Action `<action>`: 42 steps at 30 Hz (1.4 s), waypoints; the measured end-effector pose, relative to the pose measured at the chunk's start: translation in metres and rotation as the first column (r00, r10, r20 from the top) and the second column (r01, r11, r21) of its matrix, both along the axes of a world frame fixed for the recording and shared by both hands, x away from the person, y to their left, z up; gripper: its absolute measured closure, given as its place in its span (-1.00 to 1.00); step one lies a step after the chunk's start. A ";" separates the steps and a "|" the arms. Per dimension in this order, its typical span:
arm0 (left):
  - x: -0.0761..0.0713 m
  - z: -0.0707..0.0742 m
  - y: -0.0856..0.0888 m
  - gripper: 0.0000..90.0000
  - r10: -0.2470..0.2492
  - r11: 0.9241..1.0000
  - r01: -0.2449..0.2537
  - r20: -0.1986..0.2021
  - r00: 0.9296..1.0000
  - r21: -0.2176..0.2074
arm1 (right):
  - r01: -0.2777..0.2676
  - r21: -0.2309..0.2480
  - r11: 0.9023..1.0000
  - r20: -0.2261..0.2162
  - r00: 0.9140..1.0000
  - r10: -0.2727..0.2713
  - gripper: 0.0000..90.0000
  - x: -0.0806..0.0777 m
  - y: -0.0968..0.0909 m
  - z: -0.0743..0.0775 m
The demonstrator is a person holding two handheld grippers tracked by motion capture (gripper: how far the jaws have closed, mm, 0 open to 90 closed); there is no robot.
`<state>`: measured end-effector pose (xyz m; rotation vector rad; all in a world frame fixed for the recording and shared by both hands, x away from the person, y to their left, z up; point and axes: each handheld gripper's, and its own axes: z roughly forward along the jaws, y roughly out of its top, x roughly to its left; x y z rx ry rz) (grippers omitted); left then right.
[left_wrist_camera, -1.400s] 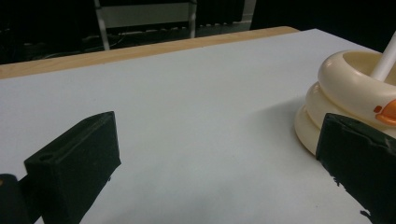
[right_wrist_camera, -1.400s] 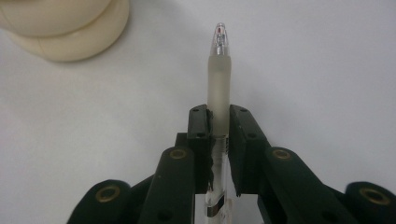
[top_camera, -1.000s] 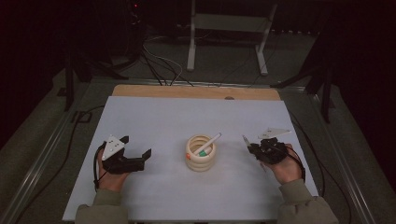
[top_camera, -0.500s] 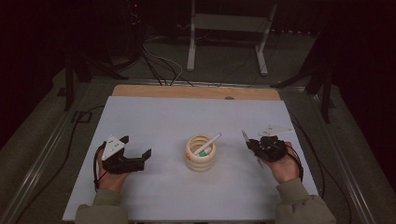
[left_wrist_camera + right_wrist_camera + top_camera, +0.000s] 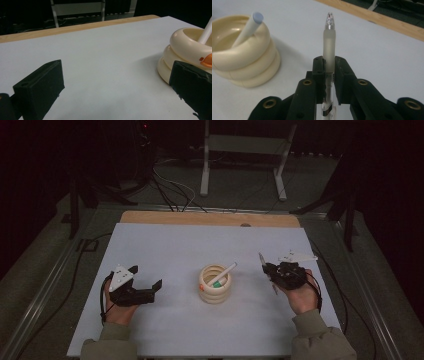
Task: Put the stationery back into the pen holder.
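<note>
Clamping a frosted pen (image 5: 329, 47), the right gripper (image 5: 329, 65) sat right of the cream ring holder (image 5: 215, 284); left of it, the left gripper (image 5: 148, 282) rested wide open, empty.

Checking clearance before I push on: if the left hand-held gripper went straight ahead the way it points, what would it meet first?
Probably the cream holder: it sits just ahead of one jaw of the open left hand-held gripper, off to one side, so depth is uncertain.
</note>
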<state>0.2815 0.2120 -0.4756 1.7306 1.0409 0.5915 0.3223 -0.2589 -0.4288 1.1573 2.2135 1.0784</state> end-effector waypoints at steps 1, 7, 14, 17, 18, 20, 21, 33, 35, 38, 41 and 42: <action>0.000 0.000 0.000 -0.99 0.001 1.000 -0.001 0.000 1.000 0.000 | -0.001 0.006 1.000 0.005 1.000 0.001 0.79 0.000 0.001 0.001; 0.000 0.000 0.000 -0.99 0.000 1.000 0.000 0.001 1.000 -0.002 | 0.002 0.026 1.000 0.036 0.999 -0.003 0.79 0.001 0.006 0.008; 0.000 0.000 0.000 -0.99 -0.001 1.000 0.001 -0.001 1.000 -0.002 | -0.002 0.035 0.999 0.054 0.999 0.001 0.79 0.005 0.011 0.014; 0.000 0.000 0.000 -0.99 -0.001 1.000 0.001 -0.001 1.000 -0.004 | -0.005 0.038 0.999 0.062 0.998 0.002 0.79 0.006 0.014 0.018; 0.000 0.000 0.000 -0.99 -0.003 1.000 0.003 -0.001 1.000 -0.003 | -0.005 0.037 0.999 0.065 0.998 0.002 0.79 0.007 0.015 0.019; 0.000 0.000 0.000 -0.99 -0.005 1.000 0.005 -0.002 1.000 0.000 | -0.007 0.040 0.999 0.068 0.998 0.005 0.79 0.008 0.017 0.021; 0.000 0.000 0.000 -0.99 -0.005 1.000 0.005 -0.002 1.000 0.000 | -0.009 0.042 0.999 0.073 0.997 0.006 0.79 0.009 0.018 0.022; 0.000 -0.001 0.000 -0.99 -0.005 1.000 0.005 -0.001 1.000 -0.003 | -0.027 0.055 0.998 0.098 0.995 0.022 0.79 0.014 0.028 0.033; 0.000 -0.001 0.000 -0.99 -0.004 1.000 0.004 -0.002 1.000 -0.004 | -0.033 0.062 0.998 0.103 0.994 0.027 0.79 0.015 0.031 0.035; 0.000 0.000 0.000 -0.99 -0.004 1.000 0.004 -0.001 1.000 -0.004 | -0.040 0.063 0.997 0.107 0.994 0.033 0.79 0.015 0.033 0.036; 0.000 0.000 0.000 -0.99 -0.004 1.000 0.004 0.000 1.000 -0.004 | -0.050 0.063 0.997 0.111 0.993 0.043 0.79 0.015 0.038 0.039; 0.000 0.000 0.000 -0.99 -0.004 1.000 0.004 0.000 1.000 -0.005 | -0.054 0.064 0.996 0.113 0.992 0.047 0.79 0.016 0.040 0.039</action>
